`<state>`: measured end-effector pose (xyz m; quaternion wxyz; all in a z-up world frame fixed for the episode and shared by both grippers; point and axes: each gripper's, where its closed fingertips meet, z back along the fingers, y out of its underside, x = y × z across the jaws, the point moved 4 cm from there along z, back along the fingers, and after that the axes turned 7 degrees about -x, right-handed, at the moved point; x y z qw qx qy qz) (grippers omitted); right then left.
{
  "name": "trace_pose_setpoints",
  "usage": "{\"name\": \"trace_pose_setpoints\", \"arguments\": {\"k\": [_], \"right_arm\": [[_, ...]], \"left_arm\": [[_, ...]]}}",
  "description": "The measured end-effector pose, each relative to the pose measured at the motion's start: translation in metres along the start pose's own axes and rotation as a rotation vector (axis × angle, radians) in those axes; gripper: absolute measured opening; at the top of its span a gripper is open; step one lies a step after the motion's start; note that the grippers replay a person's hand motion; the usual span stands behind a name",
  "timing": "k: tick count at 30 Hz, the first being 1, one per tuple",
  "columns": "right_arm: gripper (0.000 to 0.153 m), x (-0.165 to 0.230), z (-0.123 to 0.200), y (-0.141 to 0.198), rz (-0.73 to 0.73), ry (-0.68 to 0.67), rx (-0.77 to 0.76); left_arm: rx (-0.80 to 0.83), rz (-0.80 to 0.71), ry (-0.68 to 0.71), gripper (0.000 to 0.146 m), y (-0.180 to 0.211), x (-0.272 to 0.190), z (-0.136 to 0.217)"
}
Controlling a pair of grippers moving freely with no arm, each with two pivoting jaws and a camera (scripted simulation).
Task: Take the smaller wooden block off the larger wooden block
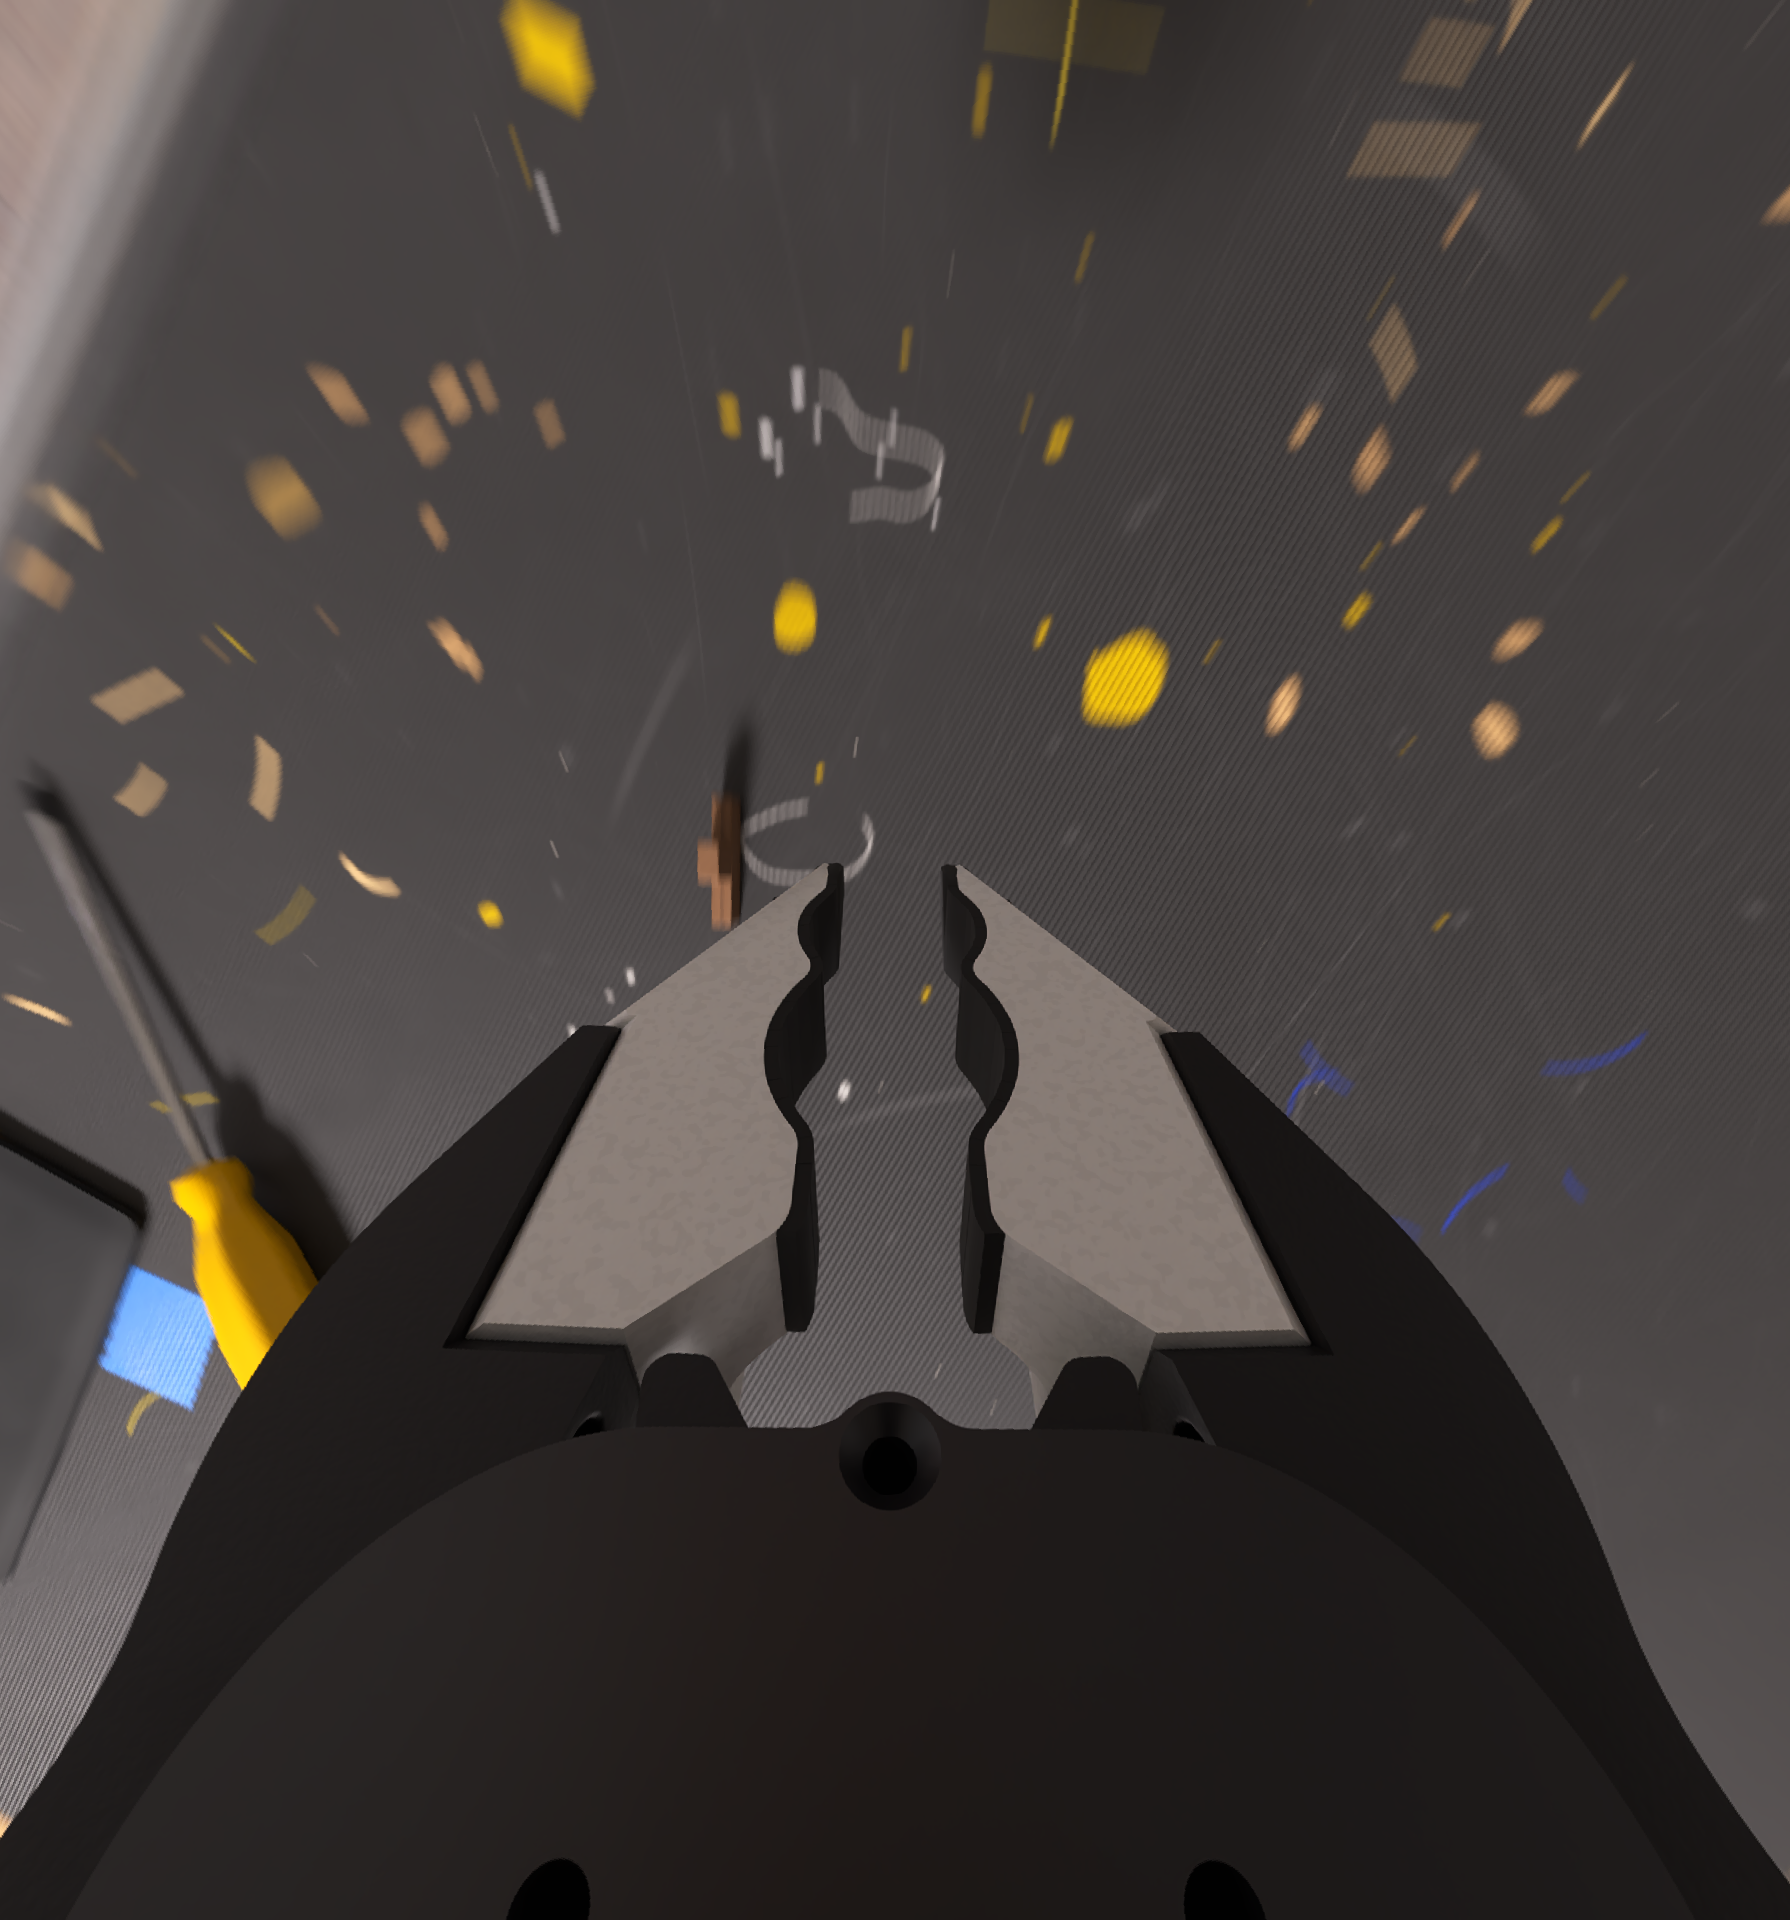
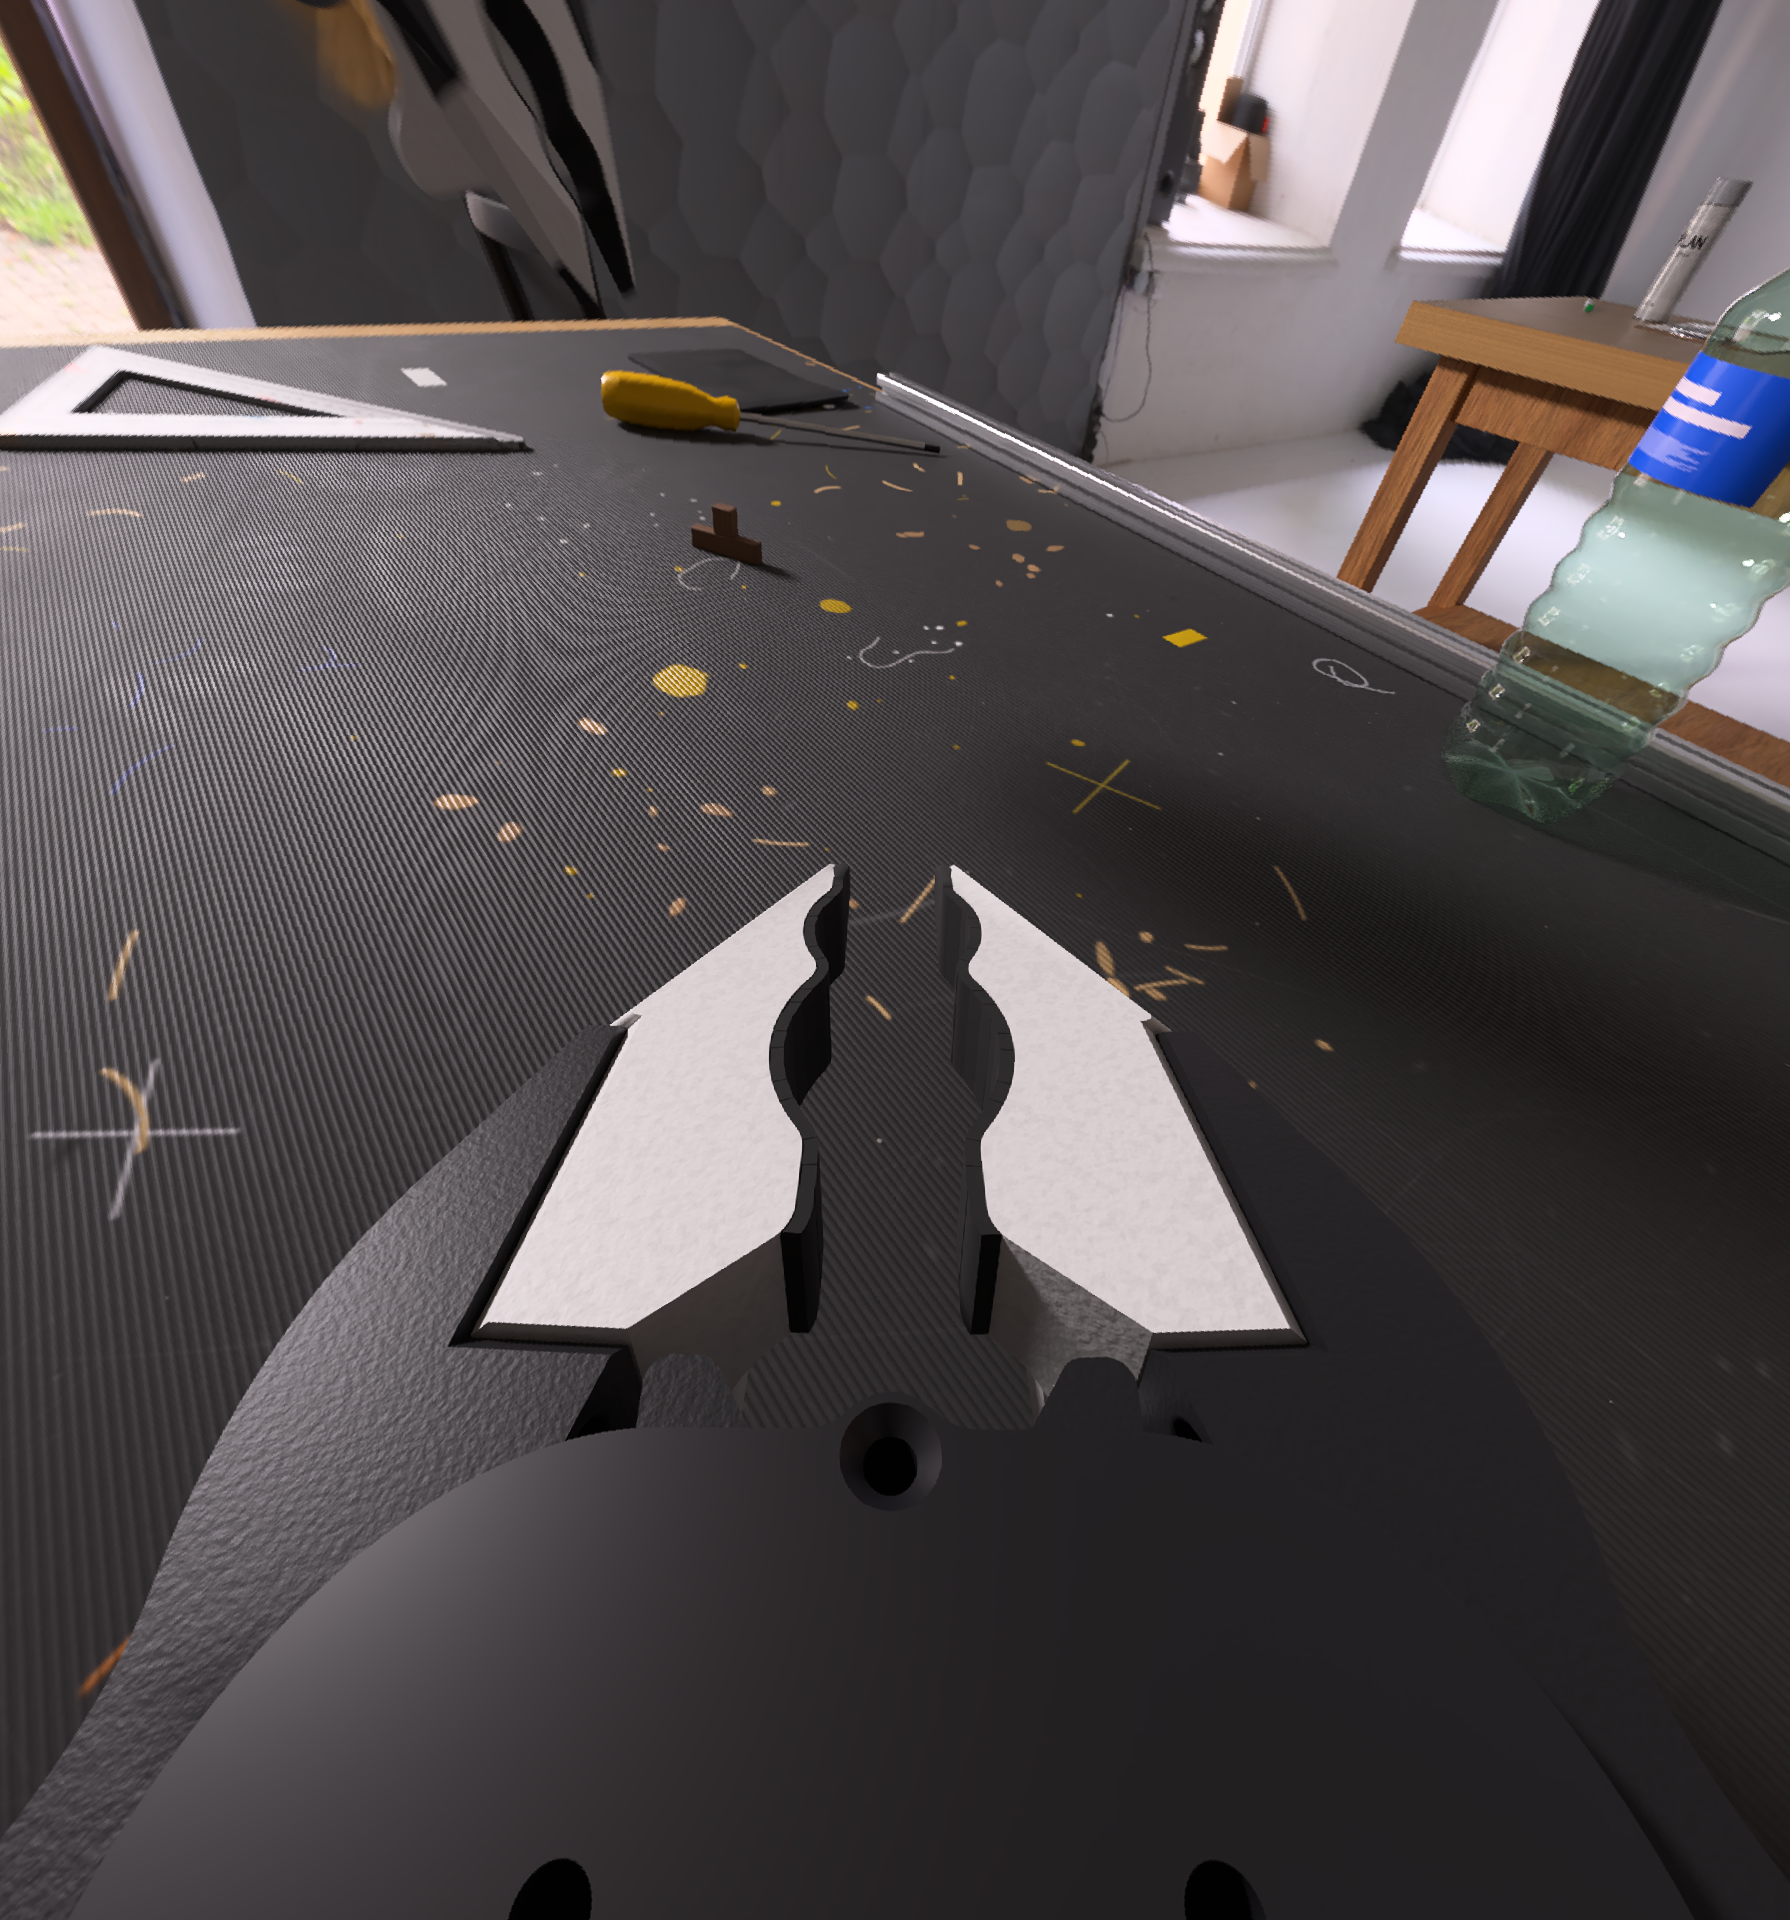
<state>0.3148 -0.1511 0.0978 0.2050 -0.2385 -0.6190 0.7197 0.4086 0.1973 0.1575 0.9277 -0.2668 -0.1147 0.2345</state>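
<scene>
The small wooden block [image 2: 725, 516] sits on top of the larger wooden block [image 2: 733, 548] on the dark mat, far ahead of my right gripper [image 2: 893, 883], which is open and empty low over the mat. In the blurred left wrist view the stacked blocks [image 1: 723, 862] lie just left of and beyond the fingertips of my left gripper [image 1: 891, 878], which is open and empty above the mat. The left gripper also shows high above the blocks in the right wrist view [image 2: 517, 135].
A yellow-handled screwdriver [image 2: 673, 400] [image 1: 236, 1268] and a flat black case [image 2: 740, 376] [image 1: 8, 1340] lie behind the blocks. A white triangle ruler [image 2: 247, 410] lies at the far left. A tilted plastic bottle [image 2: 1649, 551] stands near the mat's right edge.
</scene>
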Motion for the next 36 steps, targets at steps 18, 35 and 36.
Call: {"name": "trace_pose_setpoints", "arguments": {"k": [18,35,36], "right_arm": [[0.016,-0.004,0.006,-0.002,0.015,0.02,-0.026],[0.016,0.009,0.007,-0.027,-0.049,-0.058,-0.181],[0.016,0.013,0.007,-0.036,-0.072,-0.076,-0.229]], "left_arm": [[0.402,0.003,0.093,0.012,0.049,0.063,-0.094],[-0.865,0.213,0.242,0.006,-0.067,-0.05,0.023],[-0.945,0.211,0.293,0.006,-0.073,-0.069,0.027]]}}
